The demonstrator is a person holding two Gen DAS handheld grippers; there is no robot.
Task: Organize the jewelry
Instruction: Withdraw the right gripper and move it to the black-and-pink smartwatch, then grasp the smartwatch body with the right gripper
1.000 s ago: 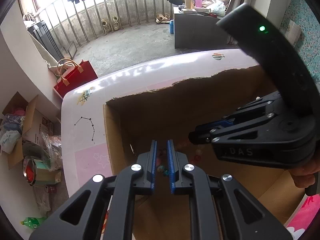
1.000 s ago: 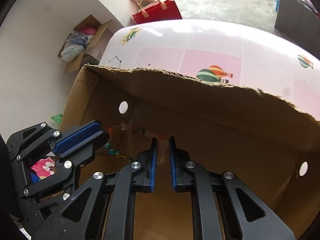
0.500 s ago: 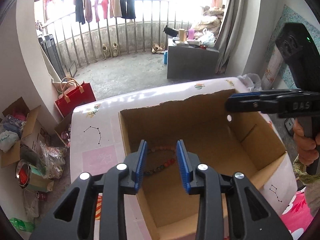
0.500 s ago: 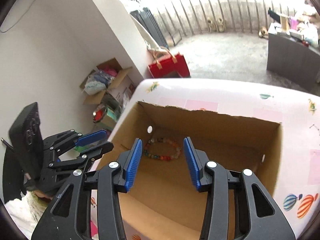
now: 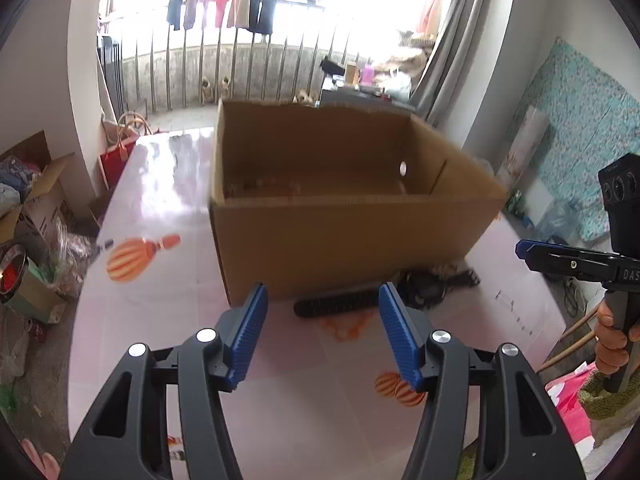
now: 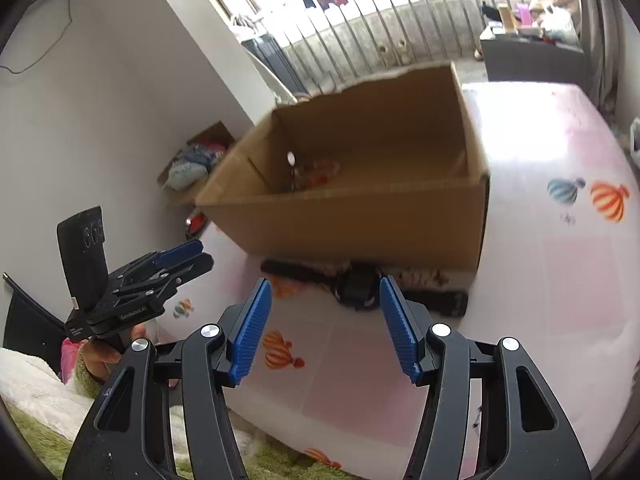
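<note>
An open cardboard box (image 5: 344,236) stands on the pink table (image 5: 160,200); it also shows in the right wrist view (image 6: 360,216). A beaded bracelet (image 6: 320,174) lies inside it near the far-left corner. A black wristwatch (image 5: 420,286) lies flat on the table against the box's near side, also in the right wrist view (image 6: 356,286). My left gripper (image 5: 322,328) is open and empty, above the table in front of the watch. My right gripper (image 6: 324,324) is open and empty, also just short of the watch.
The table carries balloon prints (image 6: 608,200). Left of the table, on the floor, are cardboard boxes with clutter (image 5: 28,200) and a red bag (image 5: 120,148). A railing with hanging clothes (image 5: 240,4) is behind. A grey cabinet (image 6: 532,60) stands at the back right.
Both grippers have pulled up and back out of the box and opened wide. The bracelet stays inside the box. The black watch on the table has come into view.
</note>
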